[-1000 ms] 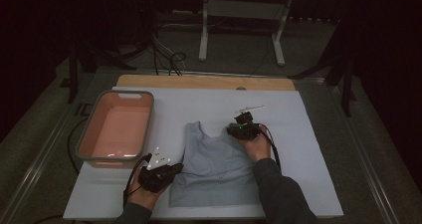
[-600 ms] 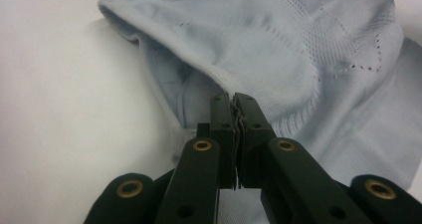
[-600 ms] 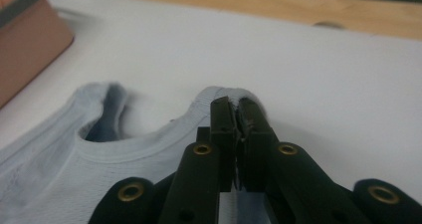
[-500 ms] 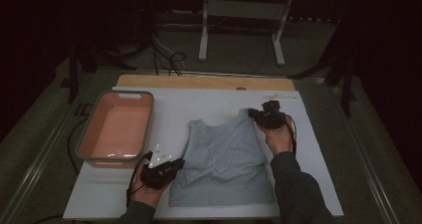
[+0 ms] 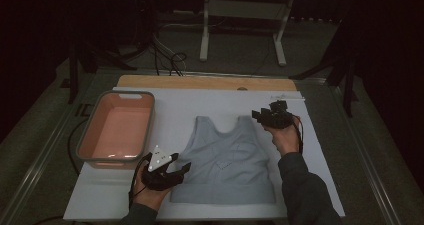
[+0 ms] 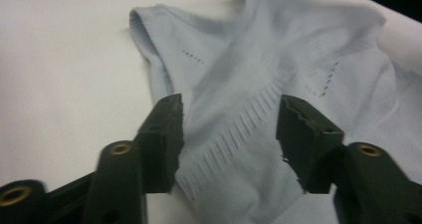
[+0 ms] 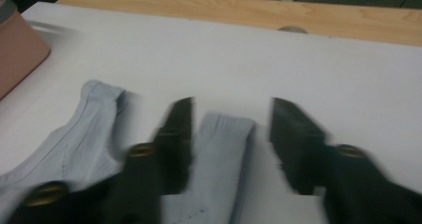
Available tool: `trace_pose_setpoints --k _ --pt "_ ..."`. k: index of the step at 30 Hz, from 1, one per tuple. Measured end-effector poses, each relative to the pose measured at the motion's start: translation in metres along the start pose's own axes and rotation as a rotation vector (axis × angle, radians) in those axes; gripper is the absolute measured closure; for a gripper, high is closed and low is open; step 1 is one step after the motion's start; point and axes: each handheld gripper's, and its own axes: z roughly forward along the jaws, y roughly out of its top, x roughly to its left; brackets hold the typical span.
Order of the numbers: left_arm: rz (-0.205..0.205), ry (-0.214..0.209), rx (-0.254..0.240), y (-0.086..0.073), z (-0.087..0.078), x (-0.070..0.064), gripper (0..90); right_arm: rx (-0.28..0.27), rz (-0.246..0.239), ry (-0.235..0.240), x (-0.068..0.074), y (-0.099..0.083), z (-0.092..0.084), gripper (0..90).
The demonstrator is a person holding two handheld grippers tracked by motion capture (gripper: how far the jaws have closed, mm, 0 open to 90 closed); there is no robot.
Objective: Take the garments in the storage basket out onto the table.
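No writing or brand can be read anywhere. The top (image 5: 227, 160) is a pale blue sleeveless knit, and it lies flat on the white mat (image 5: 200, 110), hem toward the person and both straps pointing to the far side. The left gripper view shows its fine ribbing, a band of short open-work dashes and two dotted stitch lines (image 6: 259, 109).

A second ago the top was narrower and creased, with the strap on the person's right bunched in toward the middle. Since then that strap has been drawn outward and the cloth is spread wide and smooth.

The right gripper (image 5: 264, 116) hovers just above the far end of the right strap (image 7: 224, 134). Its jaws have just been opening and stand about half apart, with the strap end lying under the gap and the pads clear of it. The right gripper view is blurred.

The left gripper (image 5: 181, 171) sits at the near left corner of the top, in the same spot as before. Its jaws have also just been opening and stand half apart, the pads off the cloth, with the ribbed side edge between them.

A pink rectangular tub (image 5: 87, 135) with a grey rim and rounded corners stands at the left of the mat. A strip of bare wood (image 5: 200, 82) runs along the far edge.
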Motion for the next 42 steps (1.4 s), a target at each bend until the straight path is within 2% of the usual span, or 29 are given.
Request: trace_pose_setpoints --k 3,6,12,16,20,22,24,27,30,32,33,37,38,40,42 --pt "0.009 0.013 -0.003 0.001 0.001 -0.003 36.4 0.007 -0.013 0.014 0.003 -0.006 -0.007 36.7" --pt "0.015 0.018 -0.001 0.002 0.002 -0.005 32.2 0.020 -0.030 0.033 0.006 -0.017 -0.014 34.2" --pt "0.024 0.030 0.000 0.005 0.003 -0.010 21.6 0.028 -0.051 0.047 0.009 -0.042 -0.037 34.0" --pt "0.026 0.027 -0.006 0.008 0.005 -0.013 20.1 0.024 -0.050 0.044 0.011 -0.062 -0.053 36.5" --pt "0.029 0.022 -0.009 0.010 0.005 -0.016 20.2 0.057 -0.073 0.046 0.013 -0.082 -0.061 41.0" --pt "0.034 0.017 -0.010 0.011 0.005 -0.018 20.2 0.068 -0.064 0.054 0.010 -0.092 -0.064 48.9" --pt "0.033 0.013 -0.011 0.012 0.006 -0.019 20.4 0.079 -0.045 0.064 0.006 -0.101 -0.066 51.9" --pt "0.034 0.005 -0.012 0.013 0.007 -0.021 20.7 0.109 -0.054 0.079 0.003 -0.106 -0.065 58.4" --pt "0.043 -0.011 -0.011 0.015 0.009 -0.026 21.8 0.127 -0.052 0.109 0.001 -0.107 -0.061 75.2" --pt "0.049 -0.025 -0.011 0.016 0.011 -0.030 22.8 0.129 -0.063 0.094 0.001 -0.106 -0.058 86.4" --pt "0.056 -0.032 -0.009 0.017 0.013 -0.031 23.3 0.122 -0.065 0.078 0.001 -0.105 -0.056 88.1" --pt "0.060 -0.048 -0.009 0.019 0.018 -0.037 23.6 0.106 -0.064 0.040 0.001 -0.101 -0.052 87.9" --pt "0.065 -0.049 -0.005 0.019 0.018 -0.037 23.6 0.108 -0.066 0.028 0.002 -0.101 -0.052 83.7" --pt "0.065 -0.047 -0.003 0.019 0.018 -0.038 23.6 0.107 -0.066 -0.011 0.005 -0.103 -0.054 65.6" --pt "0.061 -0.048 -0.008 0.019 0.018 -0.037 23.5 0.109 -0.049 -0.003 0.006 -0.105 -0.059 56.8"
